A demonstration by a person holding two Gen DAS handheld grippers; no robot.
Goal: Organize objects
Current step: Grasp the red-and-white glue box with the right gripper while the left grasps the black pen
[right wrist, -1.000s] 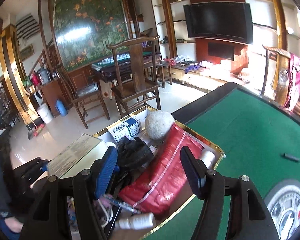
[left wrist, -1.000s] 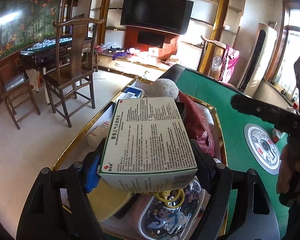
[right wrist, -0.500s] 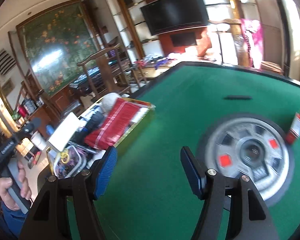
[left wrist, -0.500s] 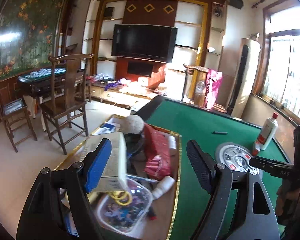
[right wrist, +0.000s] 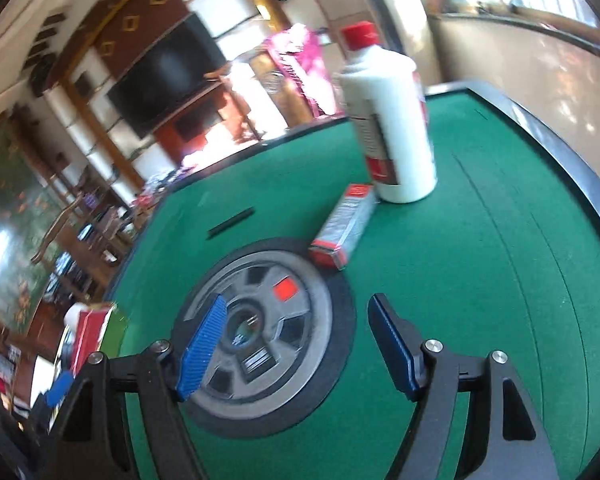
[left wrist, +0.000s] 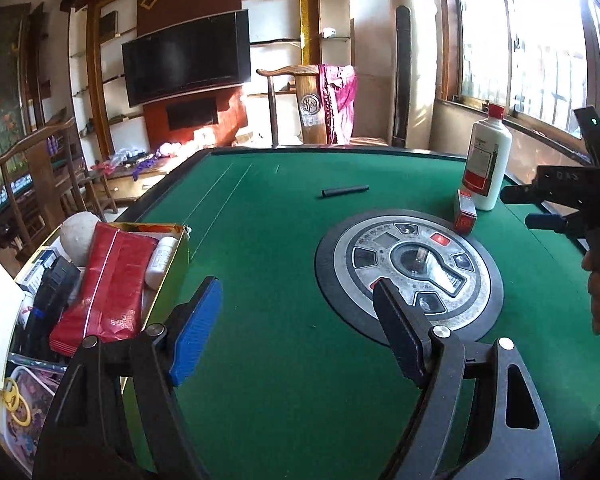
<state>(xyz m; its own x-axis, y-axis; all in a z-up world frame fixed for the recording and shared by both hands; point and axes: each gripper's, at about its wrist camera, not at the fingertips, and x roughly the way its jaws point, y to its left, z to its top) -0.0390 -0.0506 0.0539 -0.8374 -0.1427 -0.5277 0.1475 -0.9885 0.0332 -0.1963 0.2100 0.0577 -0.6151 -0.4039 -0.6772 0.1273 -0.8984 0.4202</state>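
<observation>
On green felt table (left wrist: 284, 208) (sunlit room): bottle (left wrist: 487, 160)

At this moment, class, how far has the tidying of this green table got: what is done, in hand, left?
Done: the gold box at the table's left edge already holds a red packet, a small white bottle and more. In hand: nothing; the left gripper is open and empty, the right gripper is opening over the felt. Left: the white bottle, the small carton and the black stick.
</observation>
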